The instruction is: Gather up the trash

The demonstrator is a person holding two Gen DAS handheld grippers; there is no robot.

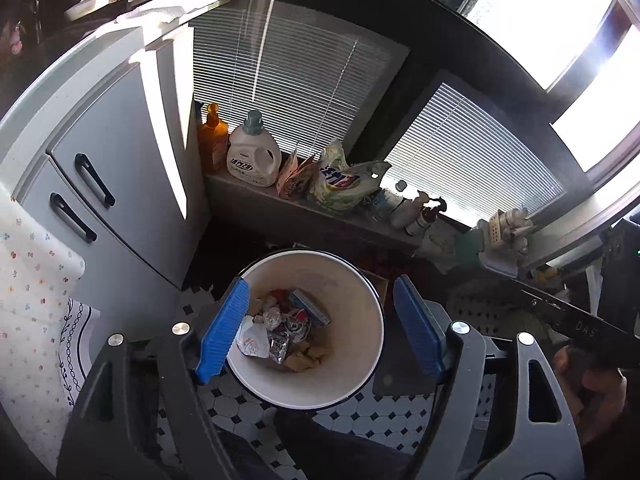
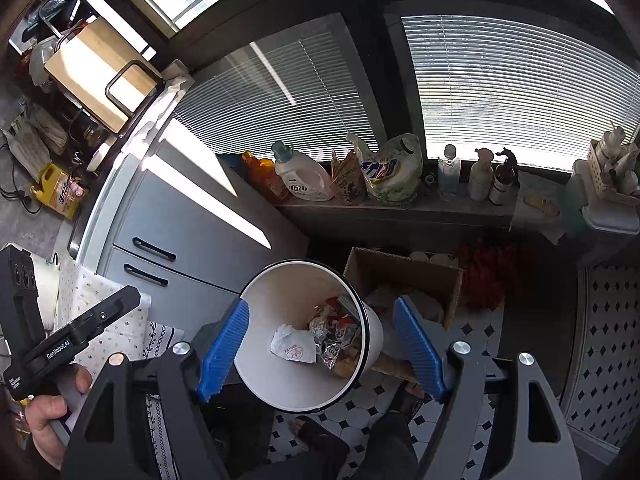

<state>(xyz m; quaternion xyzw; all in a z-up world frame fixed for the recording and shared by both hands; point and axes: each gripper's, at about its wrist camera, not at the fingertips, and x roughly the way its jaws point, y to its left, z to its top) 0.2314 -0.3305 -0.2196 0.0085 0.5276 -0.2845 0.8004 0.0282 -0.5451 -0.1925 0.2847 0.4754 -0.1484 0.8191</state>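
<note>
A white trash bin [image 1: 356, 300] with a dark rim stands on the tiled floor, right below both grippers. Inside lie crumpled trash: a white paper wrapper [image 1: 252, 342], silver foil [image 1: 280, 346] and a blue-grey packet [image 1: 310, 306]. My left gripper [image 1: 322, 286] hangs over the bin's mouth, open, with nothing between its blue pads [image 1: 224, 328]. In the right wrist view the bin [image 2: 280, 288] tilts to the right, with the paper wrapper [image 2: 294, 346] and foil [image 2: 332, 346] inside. My right gripper [image 2: 320, 304] is open and empty above it.
A grey cabinet [image 1: 120, 184] stands left of the bin. Behind it, a window sill [image 2: 400, 210] carries a detergent bottle [image 2: 304, 178], a bag and small bottles. An open cardboard box [image 2: 404, 276] sits beside the bin. A floral cloth [image 1: 36, 280] hangs at left. The person's feet [image 2: 316, 432] are below.
</note>
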